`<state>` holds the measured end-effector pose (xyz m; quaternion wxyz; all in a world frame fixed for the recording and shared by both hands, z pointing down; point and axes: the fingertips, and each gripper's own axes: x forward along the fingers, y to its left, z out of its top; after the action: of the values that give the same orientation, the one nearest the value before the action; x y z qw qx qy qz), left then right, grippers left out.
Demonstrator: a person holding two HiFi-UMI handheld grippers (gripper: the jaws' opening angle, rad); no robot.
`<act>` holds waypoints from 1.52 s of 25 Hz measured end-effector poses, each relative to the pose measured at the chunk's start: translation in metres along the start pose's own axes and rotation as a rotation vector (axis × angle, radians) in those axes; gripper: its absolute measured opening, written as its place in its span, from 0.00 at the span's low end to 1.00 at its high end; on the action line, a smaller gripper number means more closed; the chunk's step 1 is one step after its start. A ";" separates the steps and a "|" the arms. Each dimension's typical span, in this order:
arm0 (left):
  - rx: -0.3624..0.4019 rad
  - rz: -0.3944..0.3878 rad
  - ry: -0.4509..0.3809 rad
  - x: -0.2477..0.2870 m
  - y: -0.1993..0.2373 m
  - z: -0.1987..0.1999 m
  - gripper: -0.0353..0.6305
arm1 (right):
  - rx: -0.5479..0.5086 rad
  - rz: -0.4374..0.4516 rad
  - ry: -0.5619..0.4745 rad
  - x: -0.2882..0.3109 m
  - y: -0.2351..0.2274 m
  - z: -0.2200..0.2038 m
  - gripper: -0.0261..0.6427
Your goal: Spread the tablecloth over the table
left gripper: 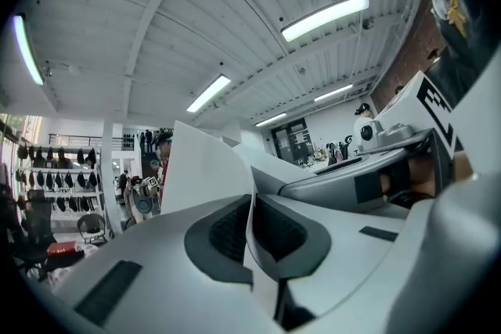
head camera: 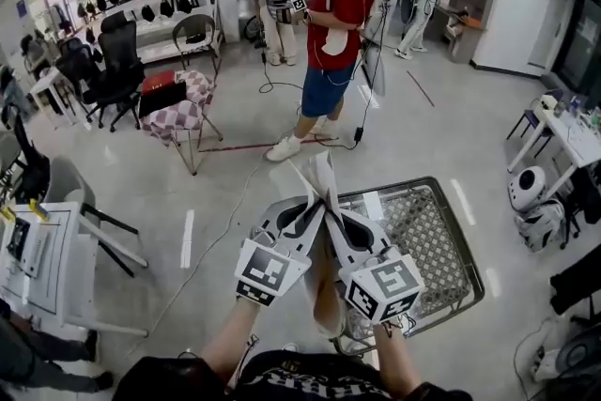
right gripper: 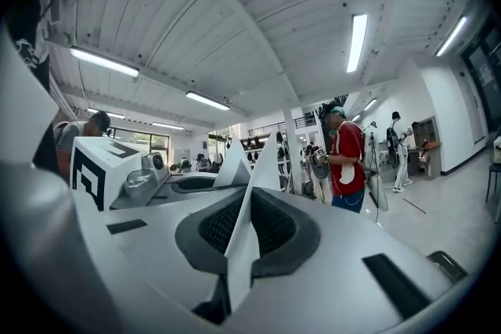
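In the head view both grippers are held level and close together above the near left part of a metal mesh table [head camera: 434,244]. My left gripper [head camera: 313,205] and right gripper [head camera: 331,205] meet almost tip to tip. Each is shut on a corner of the white tablecloth [head camera: 322,174], whose pointed ends stick up past the jaws. In the left gripper view the thin cloth [left gripper: 205,168] runs between the pads of the left gripper [left gripper: 250,207]. In the right gripper view the cloth [right gripper: 264,162] is pinched the same way in the right gripper [right gripper: 248,207]. The rest of the cloth is mostly hidden below the grippers.
A person in a red shirt [head camera: 340,9] stands a few steps beyond the table, with a cable on the floor nearby. A chair with a checked cushion [head camera: 180,106] and black office chairs [head camera: 117,61] stand at the left. A white desk [head camera: 47,263] is at the near left, a small white machine [head camera: 529,188] at the right.
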<state>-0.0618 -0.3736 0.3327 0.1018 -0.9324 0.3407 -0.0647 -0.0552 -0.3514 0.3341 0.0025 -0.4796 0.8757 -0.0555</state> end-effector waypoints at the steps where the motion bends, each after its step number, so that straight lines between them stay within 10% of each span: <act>1: 0.020 0.002 -0.007 0.012 -0.007 0.009 0.09 | 0.009 0.001 -0.018 -0.007 -0.012 0.006 0.06; 14: 0.221 0.005 -0.181 0.161 -0.143 0.110 0.10 | 0.001 -0.018 -0.231 -0.147 -0.185 0.059 0.06; 29: 0.210 -0.145 -0.299 0.243 -0.190 0.134 0.09 | -0.045 -0.222 -0.317 -0.189 -0.268 0.063 0.06; 38: 0.358 -0.140 -0.385 0.270 -0.202 0.175 0.10 | -0.258 -0.254 -0.323 -0.201 -0.296 0.094 0.06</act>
<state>0.3025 -0.3720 0.2242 0.3233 -0.9160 0.2329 0.0474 0.3073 -0.3493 0.2605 0.0744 -0.5850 0.7963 0.1346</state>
